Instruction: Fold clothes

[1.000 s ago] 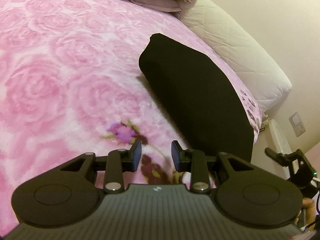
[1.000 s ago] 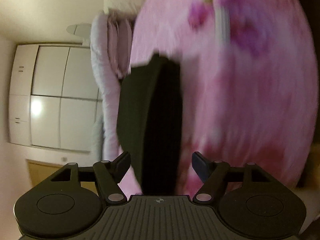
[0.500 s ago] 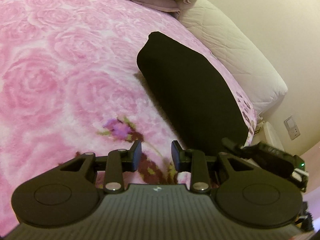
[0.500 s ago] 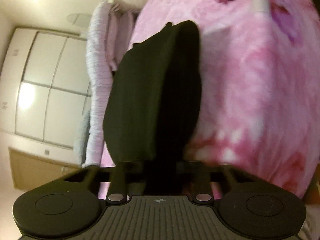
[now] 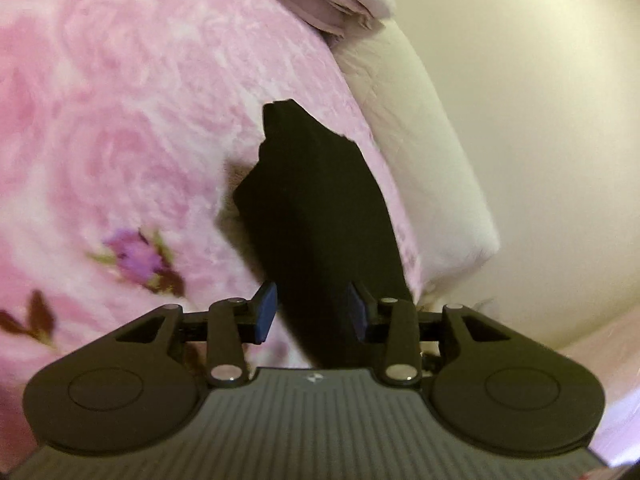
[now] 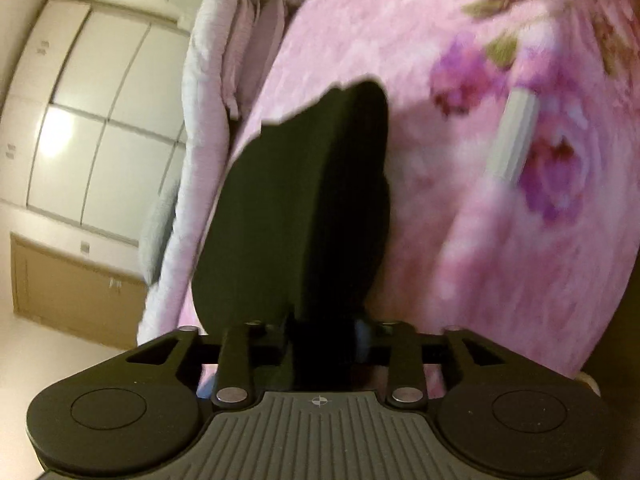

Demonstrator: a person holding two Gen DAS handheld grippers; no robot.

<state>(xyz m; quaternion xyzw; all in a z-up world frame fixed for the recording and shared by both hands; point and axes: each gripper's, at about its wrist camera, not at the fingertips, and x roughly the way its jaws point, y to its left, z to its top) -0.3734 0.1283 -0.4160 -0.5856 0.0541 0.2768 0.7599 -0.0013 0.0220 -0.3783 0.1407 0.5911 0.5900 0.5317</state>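
Black garment (image 5: 320, 216) lies folded on the pink rose blanket (image 5: 120, 140), its near end now lifted. My left gripper (image 5: 311, 311) just widened, pads astride the cloth, seemingly not pressing; a second ago it faced bare blanket. My right gripper (image 6: 320, 340) reopened partly, cloth between; grip unclear

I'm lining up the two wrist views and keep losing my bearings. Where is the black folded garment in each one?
Left wrist: black folded garment runs from mid-frame down between the left gripper fingers.
Right wrist: it fills the centre, reaching into the right gripper.
Shared landmark: the pink rose blanket under it.
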